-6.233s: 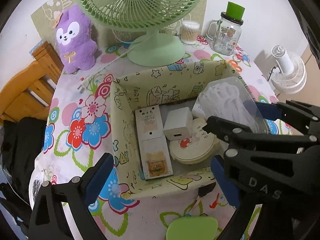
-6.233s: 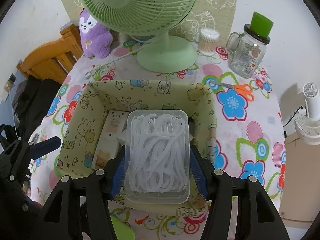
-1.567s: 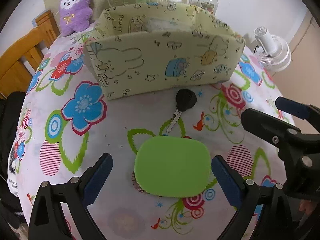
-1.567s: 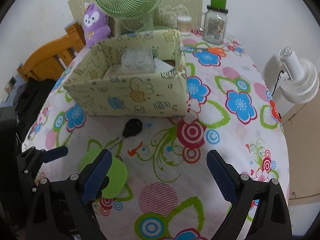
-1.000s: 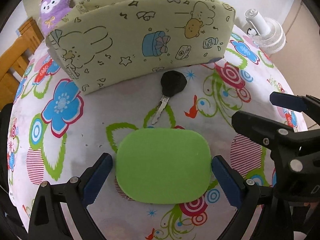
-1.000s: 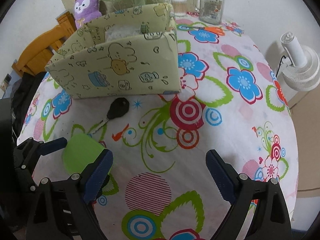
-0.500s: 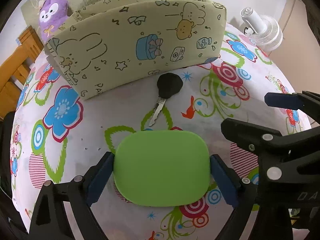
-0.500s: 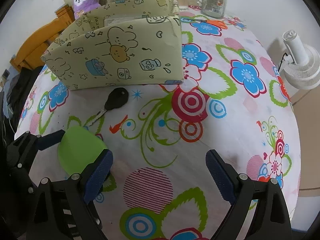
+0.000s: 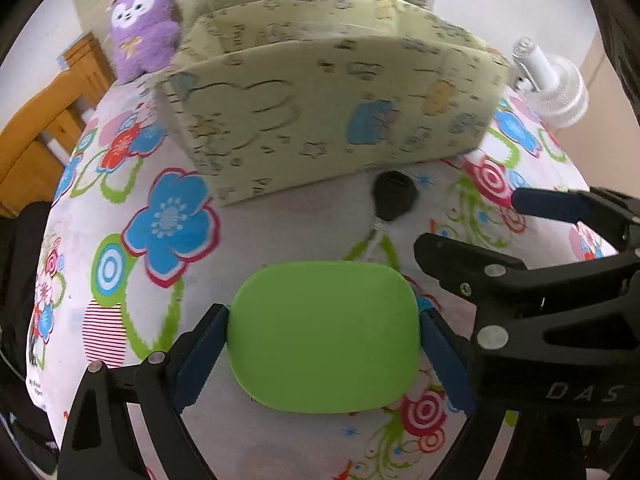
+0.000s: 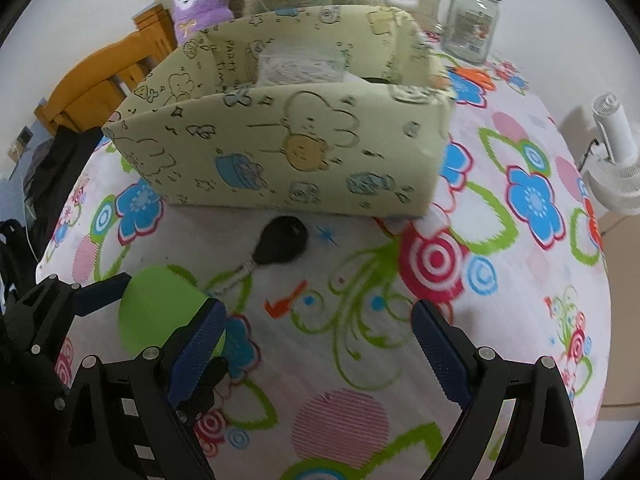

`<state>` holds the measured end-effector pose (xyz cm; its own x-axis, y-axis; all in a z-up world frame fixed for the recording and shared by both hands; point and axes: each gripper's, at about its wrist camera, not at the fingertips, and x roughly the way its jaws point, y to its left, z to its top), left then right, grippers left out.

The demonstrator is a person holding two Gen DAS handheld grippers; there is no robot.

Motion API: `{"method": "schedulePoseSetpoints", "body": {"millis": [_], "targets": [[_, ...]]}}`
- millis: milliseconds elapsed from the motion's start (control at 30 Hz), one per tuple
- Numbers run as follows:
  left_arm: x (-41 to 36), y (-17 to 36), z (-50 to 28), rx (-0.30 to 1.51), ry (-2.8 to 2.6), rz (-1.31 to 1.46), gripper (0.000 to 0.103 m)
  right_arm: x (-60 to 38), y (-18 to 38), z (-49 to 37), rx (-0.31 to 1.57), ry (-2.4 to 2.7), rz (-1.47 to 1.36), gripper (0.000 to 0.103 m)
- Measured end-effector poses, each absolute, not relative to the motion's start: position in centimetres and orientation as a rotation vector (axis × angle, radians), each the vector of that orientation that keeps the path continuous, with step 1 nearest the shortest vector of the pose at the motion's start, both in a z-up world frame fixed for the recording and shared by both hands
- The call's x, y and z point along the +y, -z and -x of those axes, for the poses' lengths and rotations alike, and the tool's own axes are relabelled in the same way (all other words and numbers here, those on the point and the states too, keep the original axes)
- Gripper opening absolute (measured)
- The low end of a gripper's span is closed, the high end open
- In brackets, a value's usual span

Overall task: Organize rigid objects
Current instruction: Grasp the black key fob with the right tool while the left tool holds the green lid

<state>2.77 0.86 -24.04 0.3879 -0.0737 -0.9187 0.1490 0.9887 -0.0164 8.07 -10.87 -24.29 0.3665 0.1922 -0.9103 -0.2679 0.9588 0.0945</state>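
Pickup of the green case (image 9: 324, 336) is the step in hand: the left gripper (image 9: 323, 346) pinches it across its width, blue pads touching both short edges, the case seemingly just clear of the flowered worktop (image 9: 280, 224). A second ago those jaws stood spread on either side of it; they have just been closing and now clamp it. The right gripper (image 10: 318, 340) is spread wide with nothing between its fingers, just to the right of the left one. Ahead of both lie the black key (image 10: 280, 246) and, beyond it, the patterned storage box (image 10: 288, 160), which already holds a clear container. The next move, I judge, calls for lifting the case over the box's near wall and releasing it inside; the key remains for afterwards.
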Motion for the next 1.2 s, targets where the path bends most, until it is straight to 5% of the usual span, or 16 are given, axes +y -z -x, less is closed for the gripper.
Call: {"method": "schedulePoseSetpoints", "body": {"millis": [567, 867, 1200], "targets": [[3.2, 25.0, -5.7, 1.191, 0.084, -0.017, 0.095, -7.1, 26.4, -11.9, 1.172, -0.304, 0.086, 0.074], [3.8, 25.4, -6.2, 1.200, 0.071, -0.001, 0.095, -4.5, 26.6, -12.4, 1.138, -0.273, 0.181, 0.039], [3.6, 24.7, -5.5, 1.187, 0.078, -0.005, 0.095, -4.8, 26.3, -11.2, 1.152, -0.273, 0.180, 0.038]]}}
